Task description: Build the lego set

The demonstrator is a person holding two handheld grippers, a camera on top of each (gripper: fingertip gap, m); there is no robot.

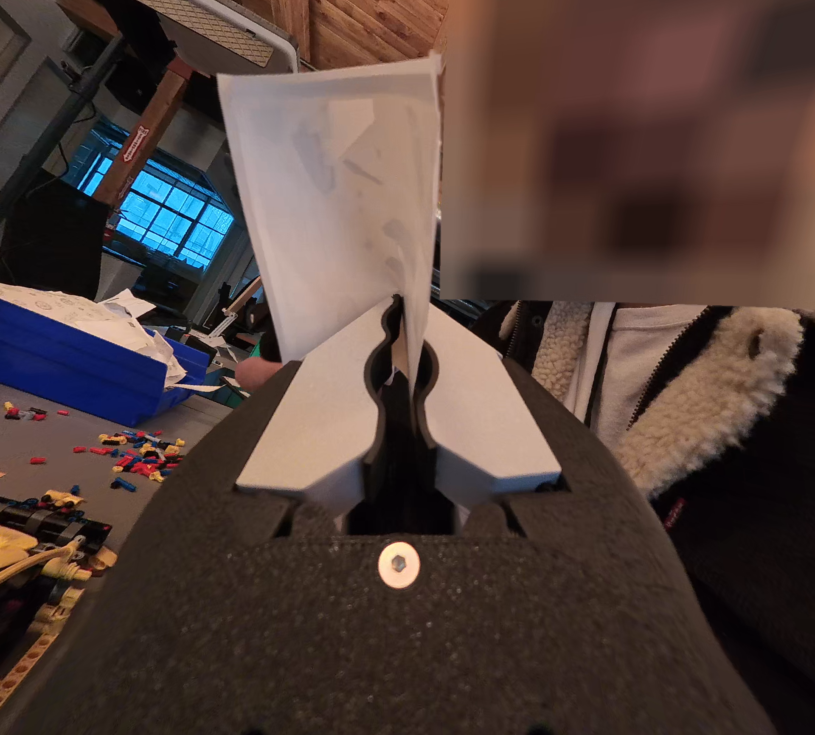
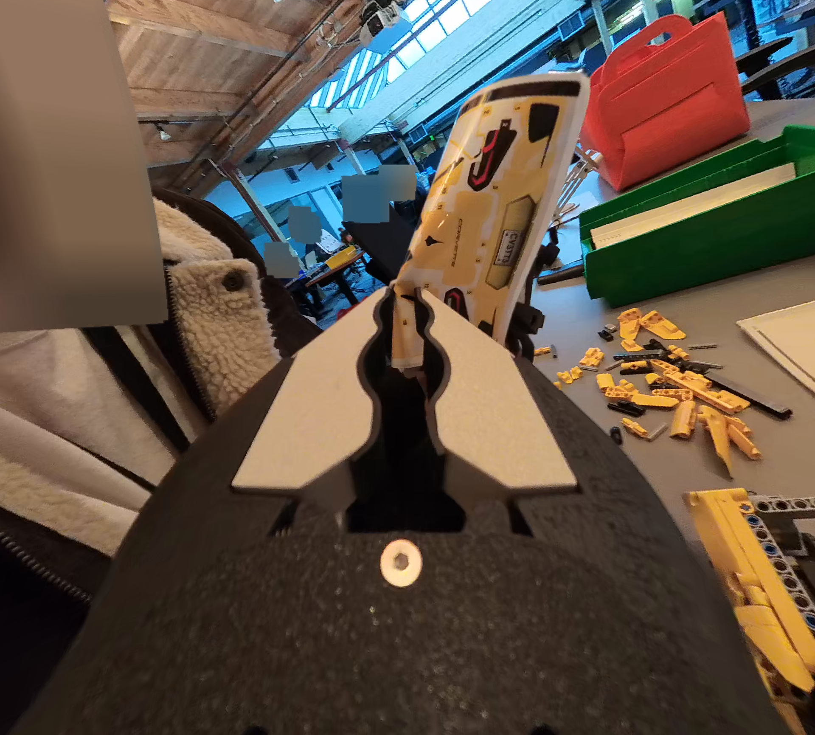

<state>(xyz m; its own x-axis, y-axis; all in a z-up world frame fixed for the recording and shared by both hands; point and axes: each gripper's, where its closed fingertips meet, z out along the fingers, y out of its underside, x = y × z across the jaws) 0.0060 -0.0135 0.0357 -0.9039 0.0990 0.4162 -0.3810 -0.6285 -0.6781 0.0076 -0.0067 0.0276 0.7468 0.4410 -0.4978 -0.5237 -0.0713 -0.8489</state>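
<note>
The left hand-held gripper [image 1: 399, 308] is raised off the counter [image 1: 185, 418] and pinches the lower edge of a sticker sheet [image 1: 335, 193] between its tips; the sheet stands up from the tips, white back toward this camera, leaning slightly left. The right hand-held gripper [image 2: 403, 294] is also lifted and pinches a crumpled lower corner of the sheet [image 2: 494, 202], whose yellow printed face shows here, rising up and to the right of the tips and curling at its top. Both sets of grey fingers [image 2: 326, 396] are pressed nearly together on the sheet.

A person's fleece-lined jacket [image 1: 688, 396] is close behind the grippers. On the counter below left lie small red, blue and yellow lego pieces [image 1: 141, 455], a blue bin [image 1: 88, 365] with papers, and a part-built yellow-and-black model [image 1: 44, 537]. In the right view, yellow and black lego parts [image 2: 670, 392] are scattered beside a green bin [image 2: 688, 246], with a red bag [image 2: 666, 105] behind it and the yellow model [image 2: 749, 581] at the lower right.
</note>
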